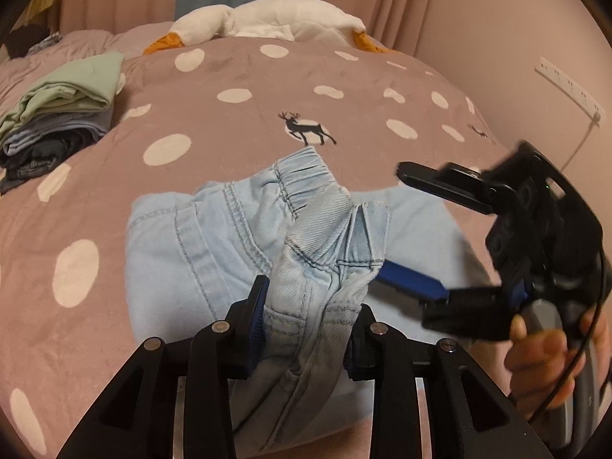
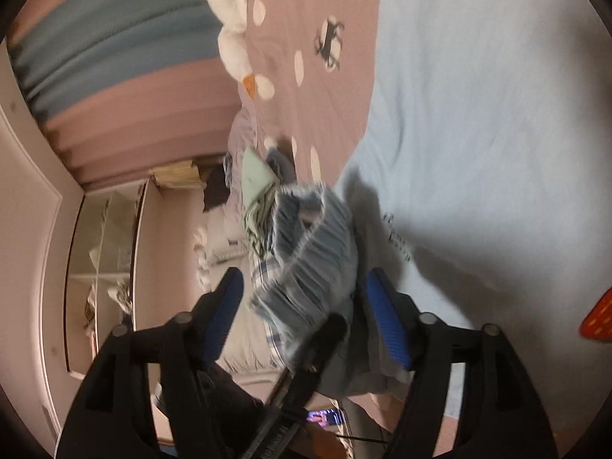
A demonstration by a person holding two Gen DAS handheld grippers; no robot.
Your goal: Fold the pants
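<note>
- Light-blue denim pants with an elastic ruffled waistband (image 1: pixel 244 229) lie part-folded on the bed, on a mauve duvet with white dots and a deer print (image 1: pixel 229 114); a bunched fold of waistband and seam rises off the pile into the left gripper (image 1: pixel 306 325).
- Left gripper's jaws are clamped on that bunch, cloth wedged thick between the blue pads. Risk: several layers look caught together, so pulling could drag the lower fold open.
- Right gripper (image 2: pixel 302 317), rolled on its side, has jaws standing wide; the gathered waistband sits between them, pads apparently not pressing. No hold there, by my reading.
- Risk: with one corner held only, the free side may sag and skew the fold line.
- Risk: the two grippers sit close; a re-grab could nip the wrong layer or knock the other's fingers.
- Stack of folded clothes, green on top (image 1: pixel 65 111), sits well apart; white plush goose (image 1: pixel 267 19) beyond. Neither in the way.
</note>
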